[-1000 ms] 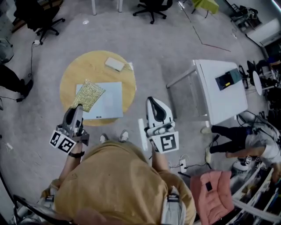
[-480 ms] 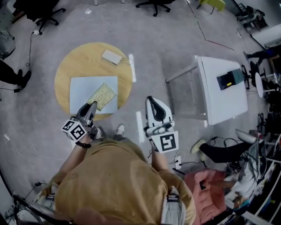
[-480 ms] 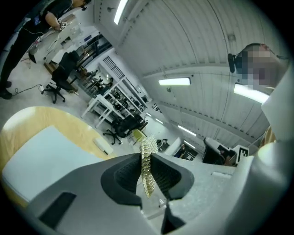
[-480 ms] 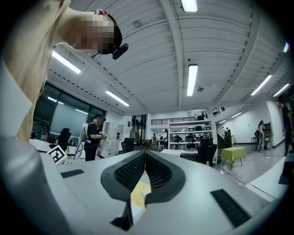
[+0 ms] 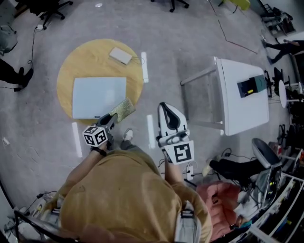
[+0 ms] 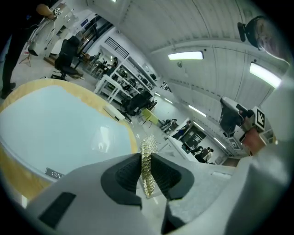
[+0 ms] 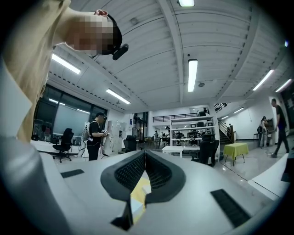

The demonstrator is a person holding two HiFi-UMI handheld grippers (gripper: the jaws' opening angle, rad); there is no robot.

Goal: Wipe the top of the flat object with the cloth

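Note:
A pale blue flat board (image 5: 97, 96) lies on a round wooden table (image 5: 85, 61). My left gripper (image 5: 113, 118) is shut on a yellow-green mesh cloth (image 5: 123, 108) at the board's near right corner, over the table's edge. In the left gripper view the cloth (image 6: 147, 167) stands edge-on between the pads of the left gripper (image 6: 146, 158), with the board (image 6: 55, 131) to the left of it. My right gripper (image 5: 166, 111) is held off the table, to the right of it, and is shut on nothing. The right gripper view shows the right gripper (image 7: 144, 153) aimed across the room.
A small white box (image 5: 120, 55) with a cable sits at the table's far side. A white rectangular table (image 5: 242, 97) stands to the right. Office chairs (image 5: 50, 12) stand at the back. My own shoe (image 5: 127, 135) is near the table's front edge.
The left gripper has dragged the cloth from the board's far left, across it, to its near right corner. The right gripper has stayed where it was.

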